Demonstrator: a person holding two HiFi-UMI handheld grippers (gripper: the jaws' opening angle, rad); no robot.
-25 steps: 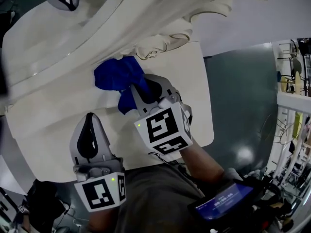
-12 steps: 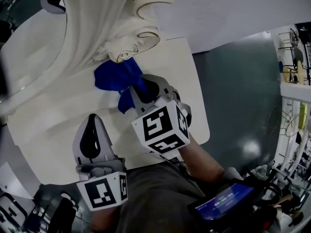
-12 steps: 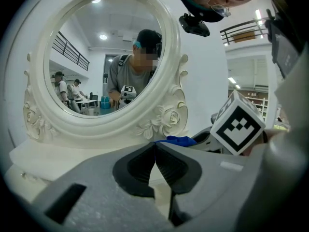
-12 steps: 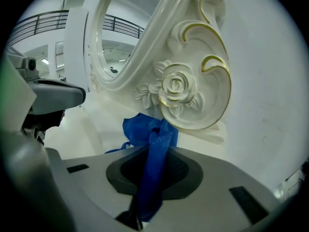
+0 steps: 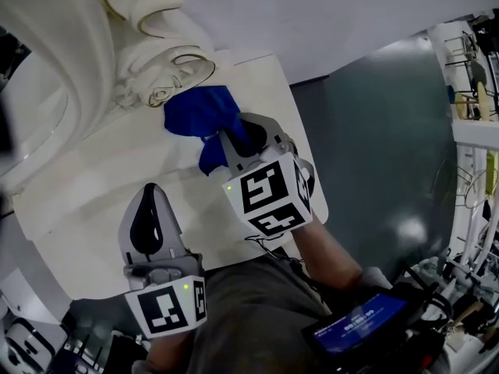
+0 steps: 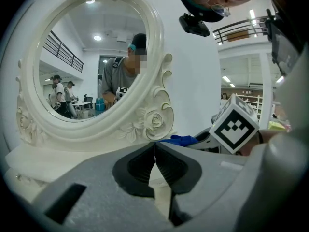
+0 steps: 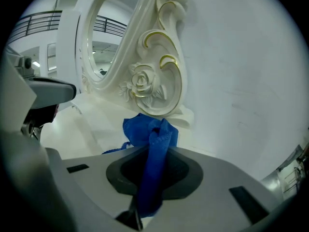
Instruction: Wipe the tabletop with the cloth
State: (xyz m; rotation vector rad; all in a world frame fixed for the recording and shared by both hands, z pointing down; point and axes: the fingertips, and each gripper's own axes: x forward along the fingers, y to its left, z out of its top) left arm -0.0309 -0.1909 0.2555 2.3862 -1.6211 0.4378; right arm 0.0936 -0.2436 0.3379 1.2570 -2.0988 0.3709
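Note:
A crumpled blue cloth (image 5: 199, 114) lies on the cream tabletop (image 5: 265, 84), right beside the scrolled foot of an ornate white mirror (image 5: 160, 80). My right gripper (image 5: 224, 136) is shut on the cloth's near end. In the right gripper view a strip of the cloth (image 7: 150, 134) runs back between the jaws, and the bunched part rests on the table in front of the foot. My left gripper (image 5: 148, 197) hovers over the table's near left part, shut and empty. Its pads meet in the left gripper view (image 6: 154, 146), where the cloth (image 6: 177, 140) shows behind it.
The mirror frame (image 6: 154, 120) and its raised base stand along the back of the table. The table's right edge (image 5: 316, 170) drops to a dark teal floor (image 5: 382, 131). A device with a lit screen (image 5: 359, 322) hangs at the person's waist. Shelving (image 5: 475, 131) stands far right.
My right gripper has slid the cloth rightwards along the mirror's foot, from left of the gold-rimmed scroll to its right side. The left gripper has stayed shut in place.

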